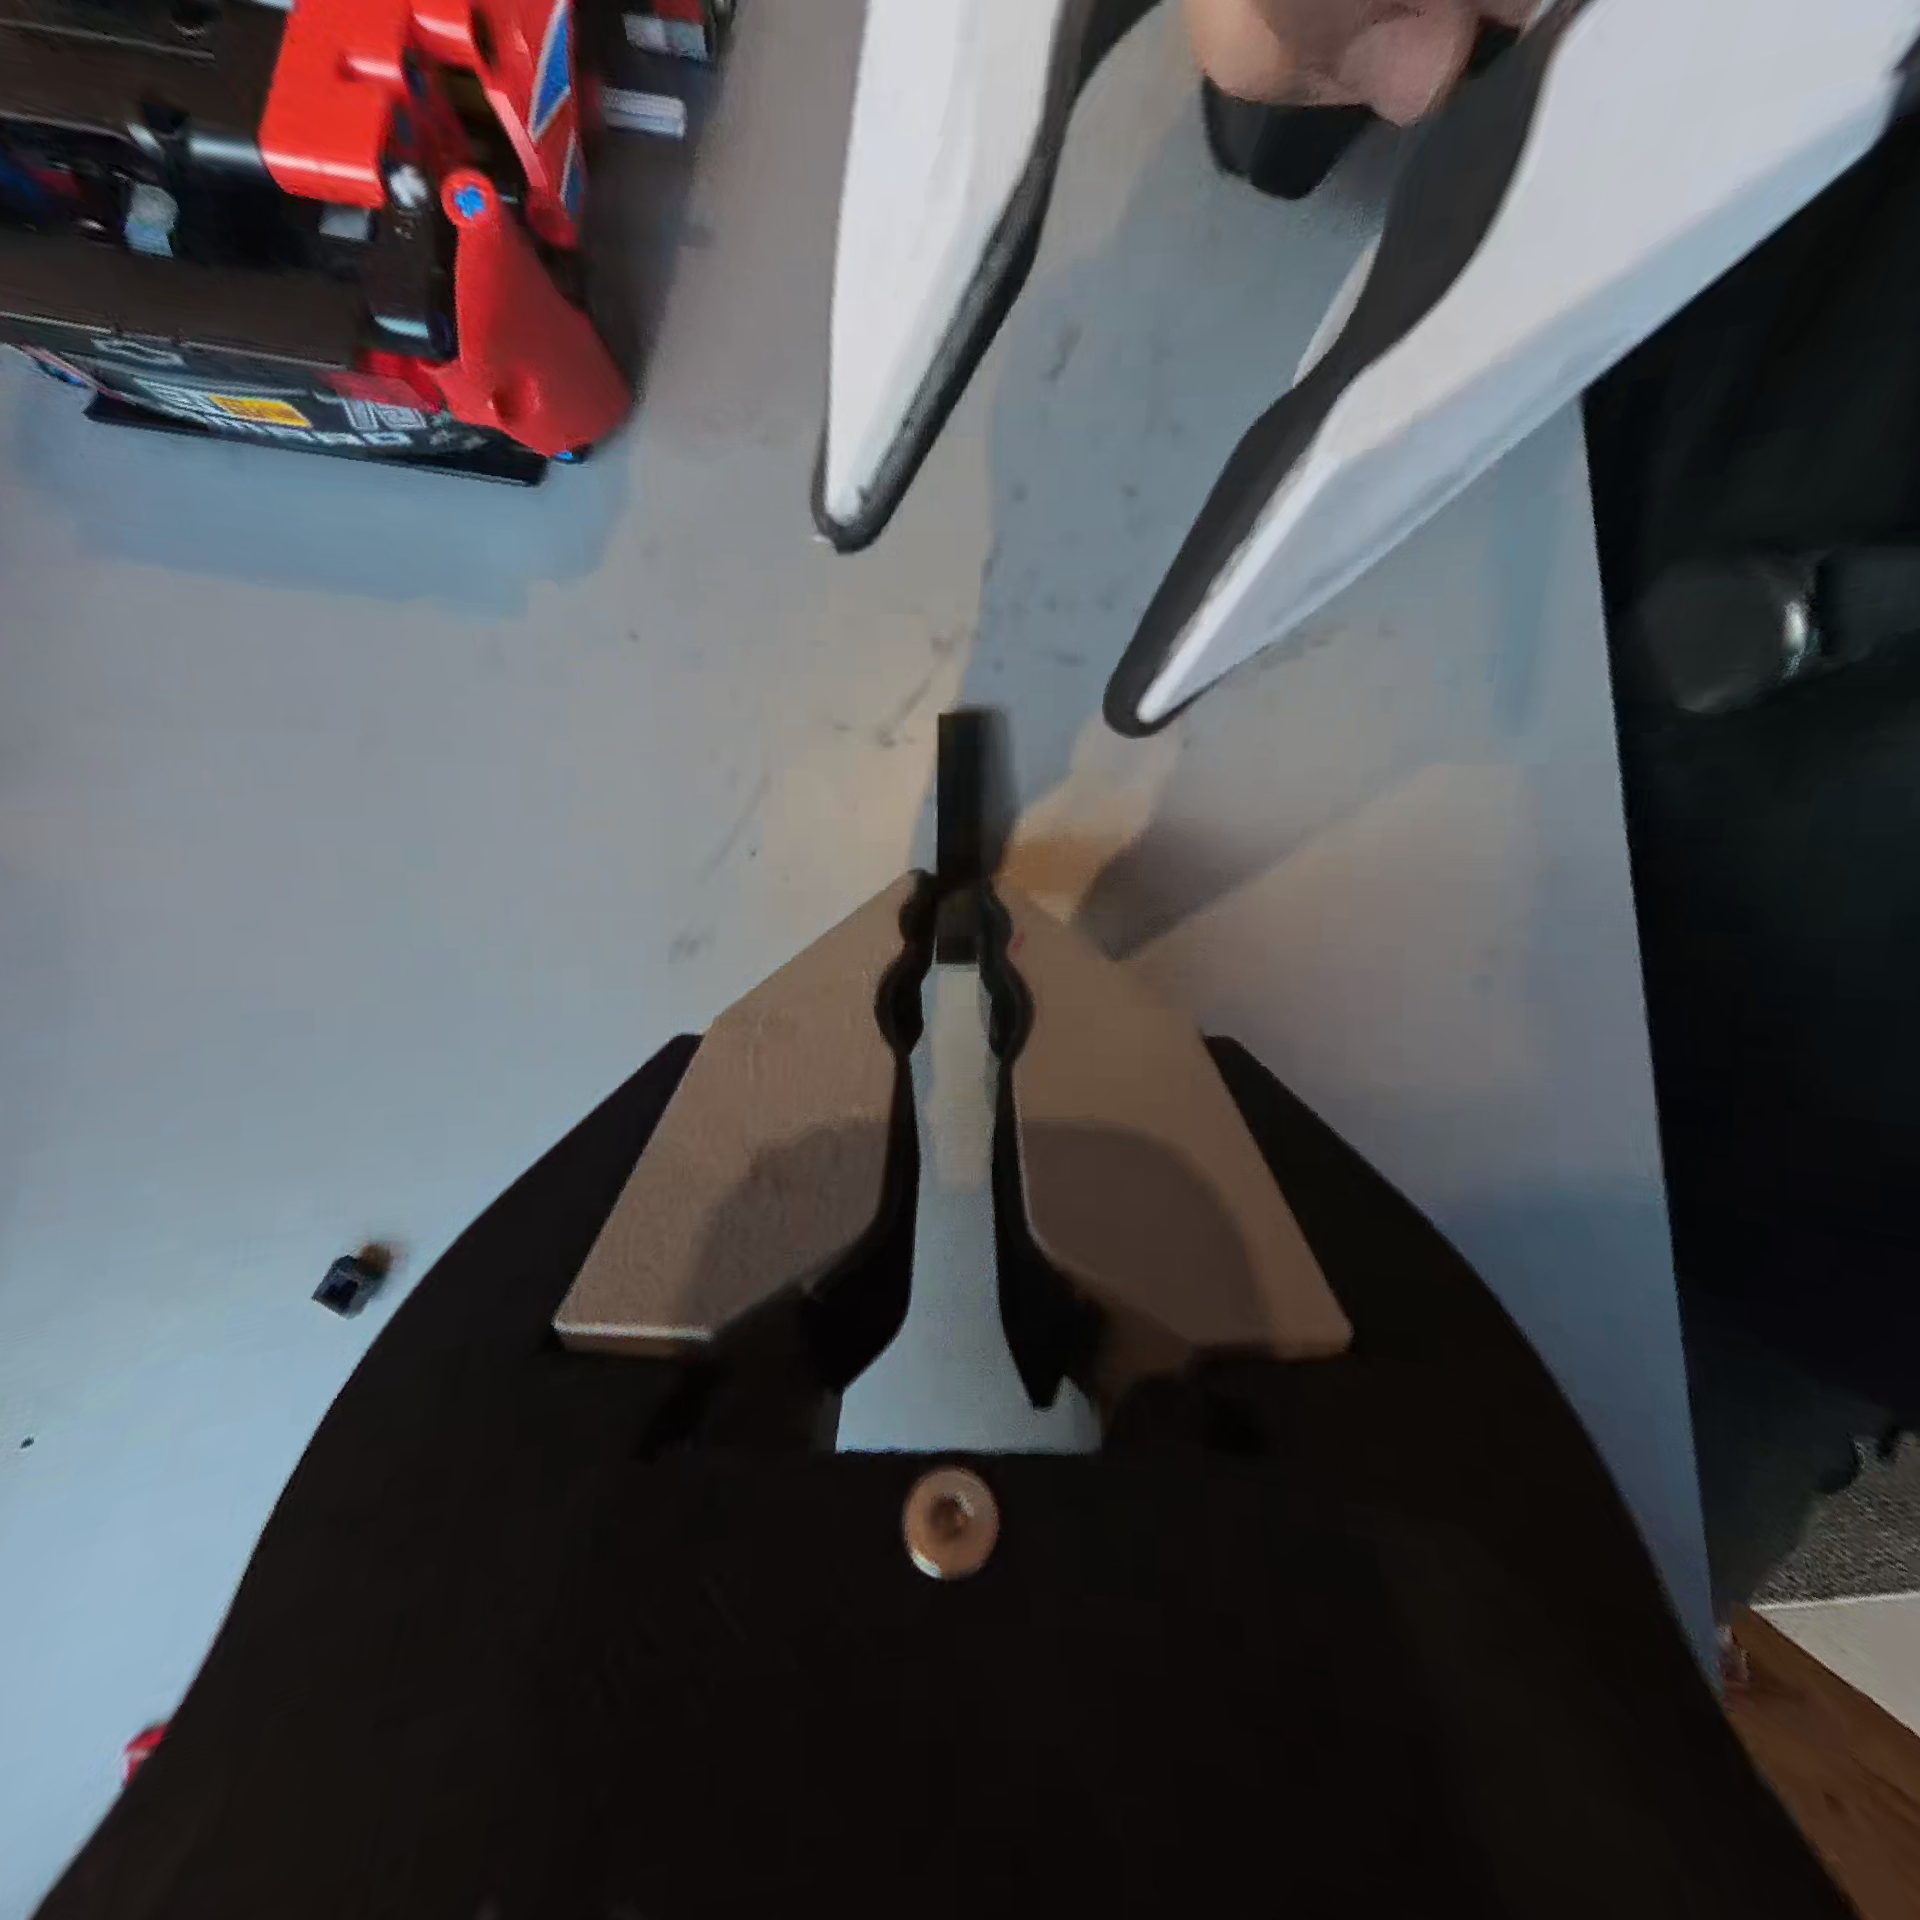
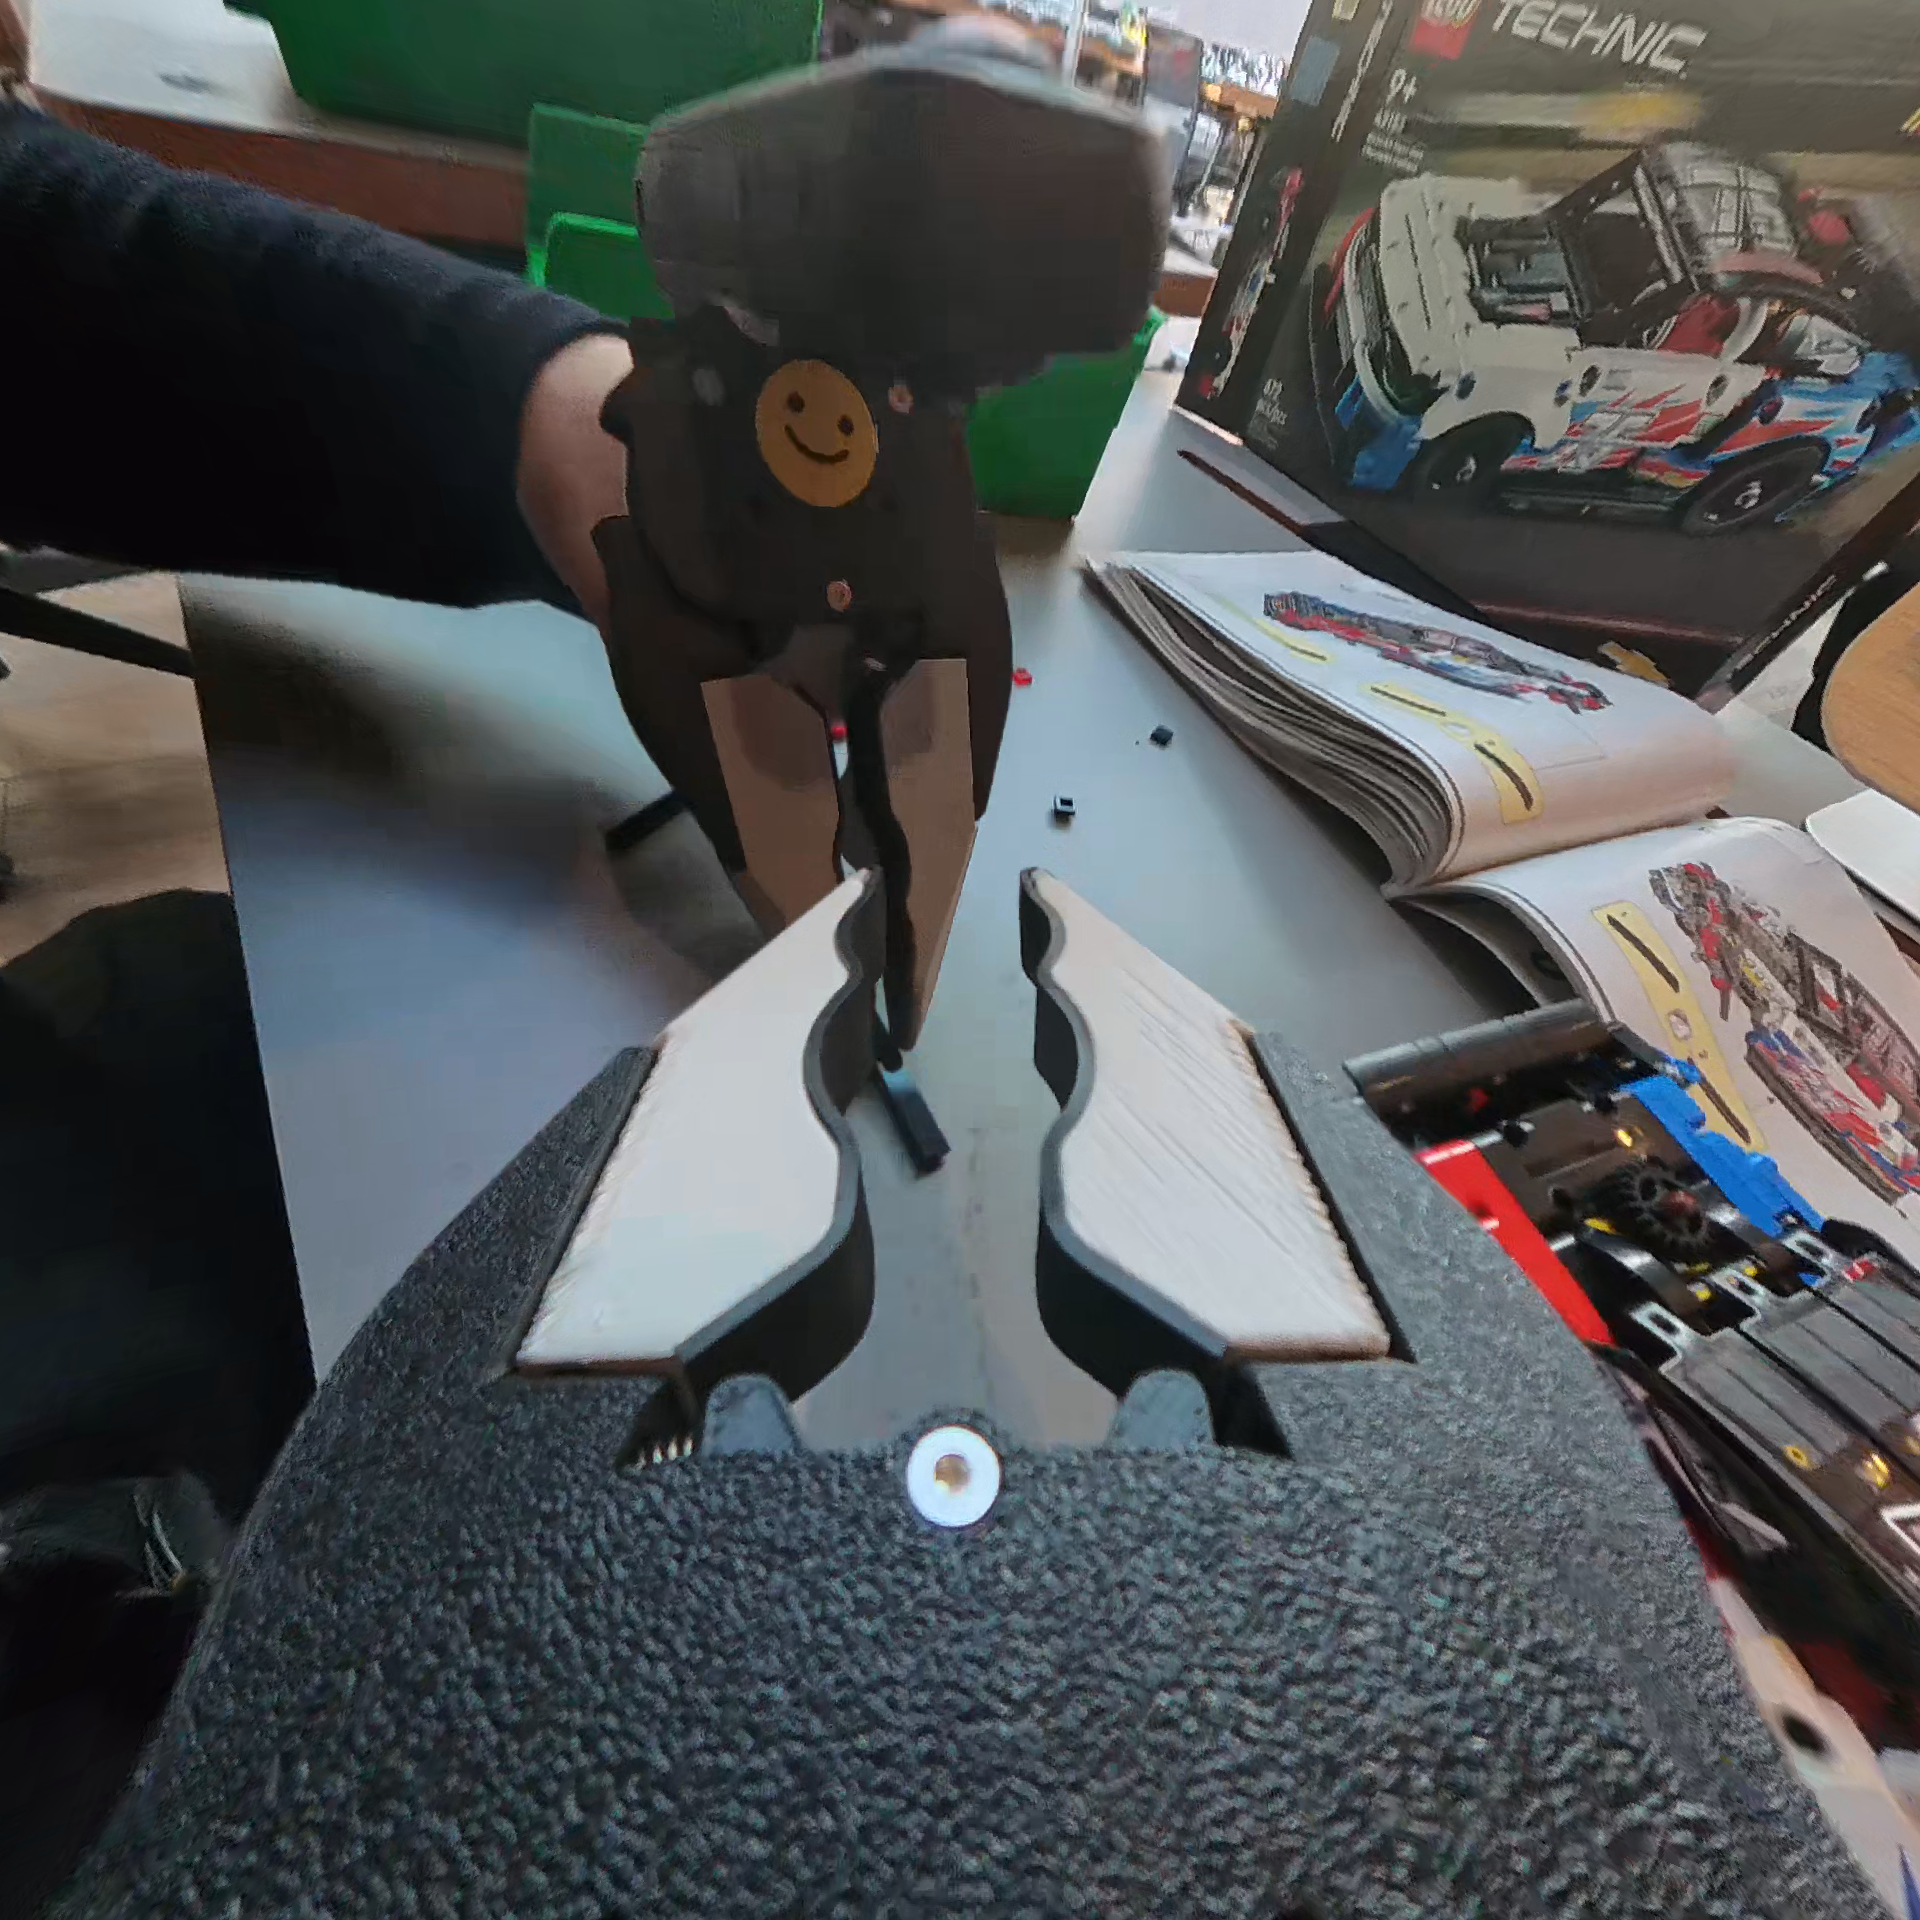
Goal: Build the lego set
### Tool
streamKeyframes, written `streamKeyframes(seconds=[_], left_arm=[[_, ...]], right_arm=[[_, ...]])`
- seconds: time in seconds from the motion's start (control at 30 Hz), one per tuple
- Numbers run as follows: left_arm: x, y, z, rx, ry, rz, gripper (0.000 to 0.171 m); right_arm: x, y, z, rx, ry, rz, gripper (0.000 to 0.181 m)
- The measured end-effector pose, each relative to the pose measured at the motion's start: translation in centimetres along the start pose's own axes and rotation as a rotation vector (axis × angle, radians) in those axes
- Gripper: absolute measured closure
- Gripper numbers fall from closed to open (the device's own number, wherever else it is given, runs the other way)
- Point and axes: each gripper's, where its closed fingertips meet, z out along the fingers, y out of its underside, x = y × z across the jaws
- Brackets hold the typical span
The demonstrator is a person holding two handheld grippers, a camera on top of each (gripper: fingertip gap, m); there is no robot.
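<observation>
We are pinching a black rod in our left gripper, jaws nearly closed; our right gripper is hovering near the rod, jaws wide.

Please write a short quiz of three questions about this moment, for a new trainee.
1. True or false: the left gripper is shut on a thin black piece.
2. How do the jaws of the right gripper stand? A) apart, holding nothing B) shut on a red brick C) shut on the booklet
3. Fill in: the open instruction booklet lies on the grey ____.

Key: 1 true. 2 A. 3 table.
</observation>
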Motion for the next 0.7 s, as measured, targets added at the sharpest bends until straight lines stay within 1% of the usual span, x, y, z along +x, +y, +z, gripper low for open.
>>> streamKeyframes(seconds=[0.07, 0.1, 0.13, 0.2, 0.23, 0.27, 0.3, 0.33, 0.37, 0.43, 0.53, 0.63, 0.7], left_arm=[[-0.6, 0.4, -0.6, -0.030, -0.012, -0.037, 0.167], [-1.2, 0.5, -1.5, -0.019, -0.028, -0.073, 0.164], [-2.0, 0.6, -2.9, 0.001, -0.054, -0.112, 0.160], [-4.3, 1.8, -6.5, 0.030, -0.169, -0.170, 0.159], [-5.5, 2.7, -8.5, 0.042, -0.244, -0.199, 0.160], [-5.9, 3.4, -10.1, 0.066, -0.276, -0.221, 0.166], [-5.4, 3.6, -11.1, 0.114, -0.253, -0.230, 0.169], [-4.9, 3.8, -11.9, 0.154, -0.235, -0.240, 0.167], [-5.0, 4.4, -12.5, 0.157, -0.259, -0.260, 0.166], [-6.0, 6.4, -13.5, 0.120, -0.354, -0.297, 0.161], [-7.7, 8.5, -14.8, 0.136, -0.492, -0.349, 0.157], [-9.3, 9.8, -15.5, 0.214, -0.597, -0.448, 0.159], [-9.5, 10.2, -15.1, 0.266, -0.595, -0.481, 0.157]], right_arm=[[0.4, 1.2, -0.4, -0.049, 0.020, -0.014, 0.155], [0.6, 1.5, -0.7, -0.058, 0.032, -0.019, 0.155], [0.6, 1.7, -1.0, -0.059, 0.037, -0.015, 0.155], [0.7, 2.0, -1.5, -0.054, 0.040, 0.004, 0.155], [0.7, 2.2, -1.7, -0.055, 0.044, 0.010, 0.155], [0.8, 2.5, -1.7, -0.061, 0.045, 0.017, 0.155], [0.7, 2.9, -1.7, -0.069, 0.044, 0.025, 0.155], [0.7, 3.1, -1.5, -0.078, 0.041, 0.033, 0.155], [0.6, 3.1, -1.3, -0.085, 0.035, 0.035, 0.155], [0.1, 2.6, -0.5, -0.085, -0.001, 0.039, 0.155], [-0.7, 2.3, 1.1, -0.121, -0.034, 0.017, 0.155], [-1.1, 2.7, 2.8, -0.161, -0.047, -0.005, 0.154], [-1.0, 3.3, 3.6, -0.204, -0.049, 0.008, 0.153]])
